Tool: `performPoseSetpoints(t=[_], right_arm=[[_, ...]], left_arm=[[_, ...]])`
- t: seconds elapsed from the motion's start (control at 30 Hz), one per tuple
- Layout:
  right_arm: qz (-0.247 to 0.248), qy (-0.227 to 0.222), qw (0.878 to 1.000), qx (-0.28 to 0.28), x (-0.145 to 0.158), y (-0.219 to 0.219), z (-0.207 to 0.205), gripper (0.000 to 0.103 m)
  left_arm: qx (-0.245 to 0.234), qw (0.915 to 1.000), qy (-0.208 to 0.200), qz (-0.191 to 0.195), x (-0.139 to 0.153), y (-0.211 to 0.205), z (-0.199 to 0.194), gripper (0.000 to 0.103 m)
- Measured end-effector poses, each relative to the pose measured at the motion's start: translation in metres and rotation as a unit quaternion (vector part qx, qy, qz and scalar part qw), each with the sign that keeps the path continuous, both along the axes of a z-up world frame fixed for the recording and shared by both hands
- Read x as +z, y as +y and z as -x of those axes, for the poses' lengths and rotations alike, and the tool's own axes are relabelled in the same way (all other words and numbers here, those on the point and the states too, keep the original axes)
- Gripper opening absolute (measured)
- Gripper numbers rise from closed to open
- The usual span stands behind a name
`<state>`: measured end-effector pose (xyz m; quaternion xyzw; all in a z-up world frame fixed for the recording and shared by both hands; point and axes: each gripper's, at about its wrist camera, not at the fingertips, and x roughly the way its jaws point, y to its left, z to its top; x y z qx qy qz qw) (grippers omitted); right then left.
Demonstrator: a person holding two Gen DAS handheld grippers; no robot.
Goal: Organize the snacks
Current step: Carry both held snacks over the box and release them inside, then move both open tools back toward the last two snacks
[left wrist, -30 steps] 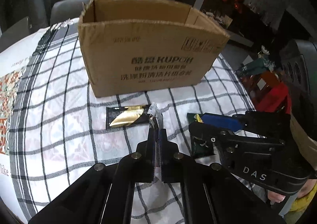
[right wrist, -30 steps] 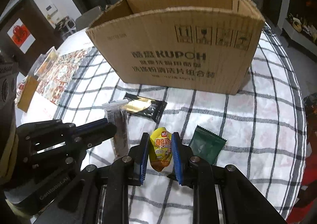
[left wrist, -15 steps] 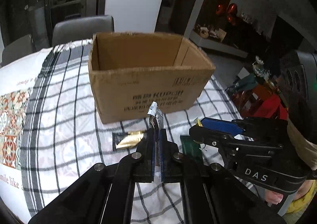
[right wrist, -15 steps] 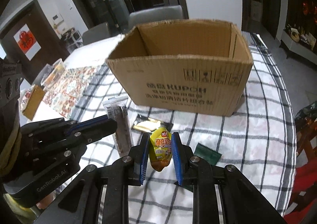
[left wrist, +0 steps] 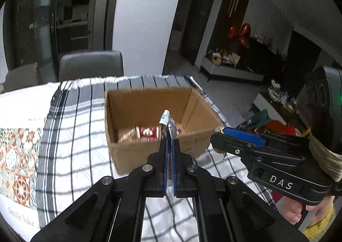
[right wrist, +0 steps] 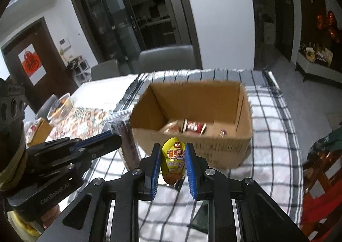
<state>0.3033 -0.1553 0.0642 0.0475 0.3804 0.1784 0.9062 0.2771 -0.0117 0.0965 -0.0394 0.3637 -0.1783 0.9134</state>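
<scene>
My left wrist camera looks forward and down along my left gripper [left wrist: 170,148], from above and close to the open cardboard box [left wrist: 149,152] on the checked tablecloth [left wrist: 70,139]. My right wrist camera does the same along my right gripper [right wrist: 172,156], from the box's other side. Both views share the box [right wrist: 213,148], the cloth, the grey chairs beyond, and each other's gripper at the frame edge.

Grey chair [left wrist: 91,64] behind the checked tablecloth [left wrist: 70,135]; glass bowl [right wrist: 61,106] far left; red balloons [left wrist: 240,32].
</scene>
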Motion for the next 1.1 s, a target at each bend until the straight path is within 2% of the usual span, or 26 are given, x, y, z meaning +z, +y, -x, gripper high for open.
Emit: performPoseSetpoints(t=[0.4,0.77,0.8,0.83,0.9,1.1], right_arm=[[0.015,-0.004,1.0,-0.016,0.025,-0.001,-0.031,0.024],[0.037,0.006,0.999,-0.038,0.014,-0.004,-0.078,0.024],[0.038,0.004,0.998,-0.04,0.012,-0.004,-0.082,0.024],[0.041,0.004,0.998,-0.043,0.011,-0.004,-0.084,0.028],[0.051,0.001,0.997,-0.051,0.008,-0.003,-0.086,0.039],[0.057,-0.002,0.997,-0.051,0.004,0.003,-0.074,0.04]], left_arm=[[-0.013,0.9998,-0.014,0.002,0.027,-0.003,-0.048,0.005],[-0.033,0.9991,0.005,-0.026,0.009,-0.01,-0.104,0.008],[-0.032,0.9991,0.004,-0.029,0.007,-0.01,-0.107,0.011],[-0.031,0.999,0.003,-0.031,0.006,-0.009,-0.108,0.016],[-0.028,0.9988,-0.002,-0.039,0.005,-0.008,-0.108,0.017],[-0.04,0.9966,-0.028,-0.067,0.004,-0.003,-0.094,0.022]])
